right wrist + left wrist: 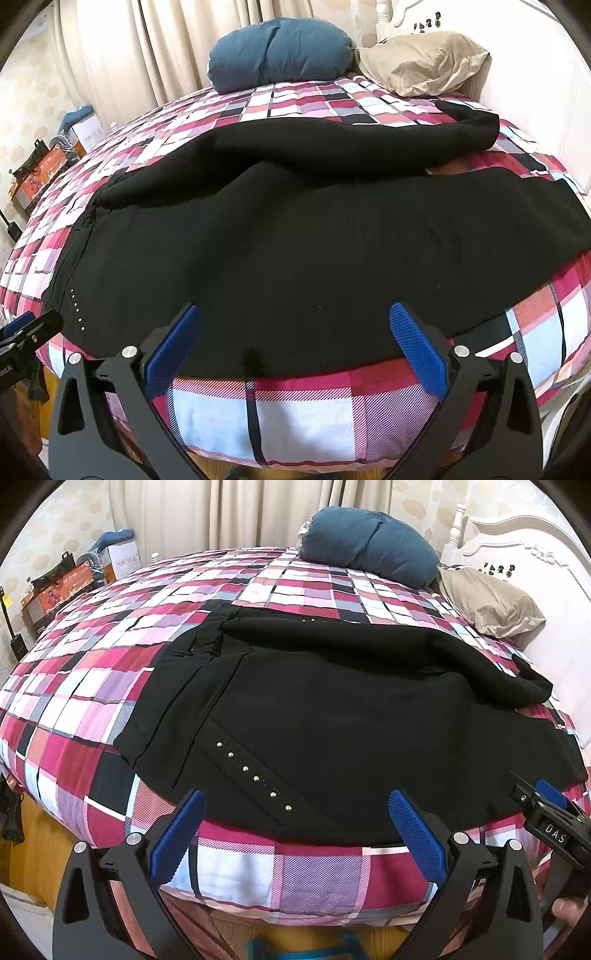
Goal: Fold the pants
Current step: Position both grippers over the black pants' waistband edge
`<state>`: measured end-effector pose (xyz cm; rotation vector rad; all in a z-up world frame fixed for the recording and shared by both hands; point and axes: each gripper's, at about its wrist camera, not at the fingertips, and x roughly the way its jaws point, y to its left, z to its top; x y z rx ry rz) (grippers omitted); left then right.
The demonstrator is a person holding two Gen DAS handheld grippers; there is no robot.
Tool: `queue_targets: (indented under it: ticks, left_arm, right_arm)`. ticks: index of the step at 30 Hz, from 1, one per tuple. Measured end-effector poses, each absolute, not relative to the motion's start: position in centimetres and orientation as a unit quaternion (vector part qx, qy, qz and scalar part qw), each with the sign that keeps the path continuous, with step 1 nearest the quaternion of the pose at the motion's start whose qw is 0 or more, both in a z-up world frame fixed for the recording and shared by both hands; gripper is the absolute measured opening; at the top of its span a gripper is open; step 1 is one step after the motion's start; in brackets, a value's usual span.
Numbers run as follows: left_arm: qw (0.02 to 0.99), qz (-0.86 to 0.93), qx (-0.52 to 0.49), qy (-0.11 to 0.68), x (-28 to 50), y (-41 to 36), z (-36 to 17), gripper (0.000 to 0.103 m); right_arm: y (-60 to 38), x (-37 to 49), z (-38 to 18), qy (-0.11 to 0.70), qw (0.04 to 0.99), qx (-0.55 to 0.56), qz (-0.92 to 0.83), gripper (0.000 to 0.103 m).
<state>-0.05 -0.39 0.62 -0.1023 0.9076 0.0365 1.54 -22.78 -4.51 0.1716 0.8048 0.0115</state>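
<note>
Bed with plaid cover (110,686), black pants (332,720) spread across, blue pillow (369,542), beige pillow (487,602) at headboard.

Black pants (295,229) spread across a plaid bedspread (306,402); right gripper (295,332) wide open at their near edge; two pillows (280,51) behind.

Before me, a plaid bed (258,590); blue pillow (369,542) beside tan pillow (487,602); curtains (221,513) behind; boxes (74,579) left.
</note>
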Motion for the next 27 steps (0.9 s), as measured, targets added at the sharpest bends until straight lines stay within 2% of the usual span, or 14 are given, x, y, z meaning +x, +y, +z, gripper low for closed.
queue_targets:
  ticks: [27]
  left_arm:
    - [0.89,0.008,-0.056,0.452,0.13,-0.55,-0.07,0.099]
  right_arm:
    - [-22.03,1.8,-4.6,0.395,0.915,0.081,0.009,0.101]
